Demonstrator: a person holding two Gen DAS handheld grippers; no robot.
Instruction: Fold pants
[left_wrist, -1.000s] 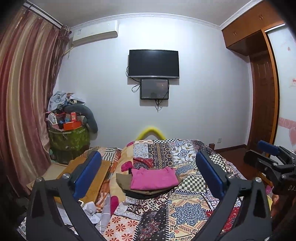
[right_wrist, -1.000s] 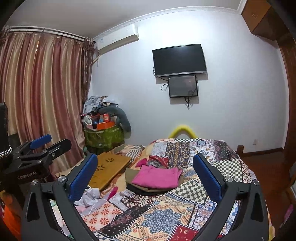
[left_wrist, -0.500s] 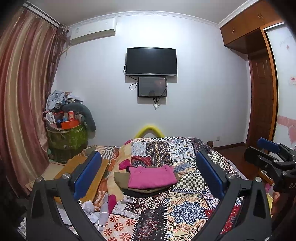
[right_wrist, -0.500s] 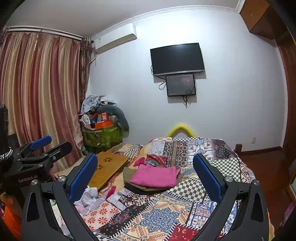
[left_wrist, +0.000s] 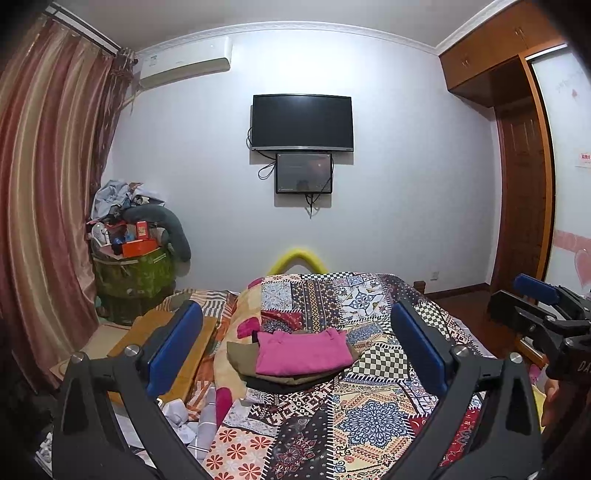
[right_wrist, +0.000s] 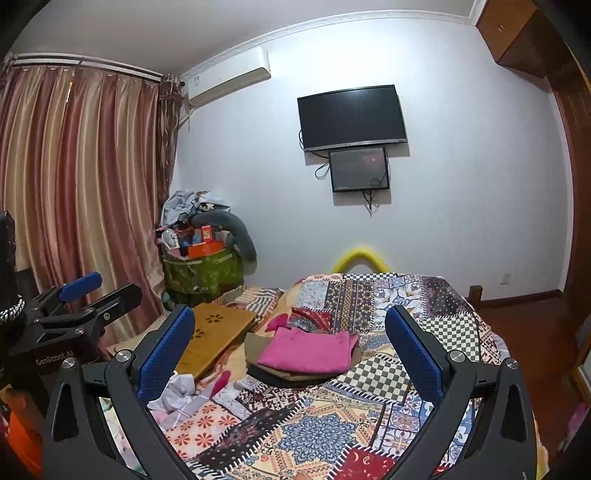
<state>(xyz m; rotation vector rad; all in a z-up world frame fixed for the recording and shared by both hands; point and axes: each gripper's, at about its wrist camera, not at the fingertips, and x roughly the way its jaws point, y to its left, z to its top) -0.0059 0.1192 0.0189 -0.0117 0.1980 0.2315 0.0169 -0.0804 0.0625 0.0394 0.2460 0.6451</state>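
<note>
A folded pink garment (left_wrist: 304, 353) lies on top of a small stack of folded olive and dark clothes (left_wrist: 240, 360) on the patchwork bedspread (left_wrist: 369, 413). The stack also shows in the right wrist view, pink piece (right_wrist: 308, 349) uppermost. My left gripper (left_wrist: 295, 345) is open and empty, held above the bed well short of the stack. My right gripper (right_wrist: 290, 347) is open and empty too, at a similar distance. The right gripper shows at the right edge of the left wrist view (left_wrist: 535, 306); the left gripper shows at the left of the right wrist view (right_wrist: 85, 299).
A wooden lap table (right_wrist: 216, 332) and crumpled pale cloth (right_wrist: 177, 397) lie left of the stack. A green bin piled with clutter (left_wrist: 133, 273) stands by the curtain (left_wrist: 44, 206). A television (left_wrist: 302, 122) hangs on the far wall. A wardrobe (left_wrist: 524, 184) is at the right.
Both views have tilted slightly upward, so the bed and stack sit lower in frame. Both grippers stay open and empty.
</note>
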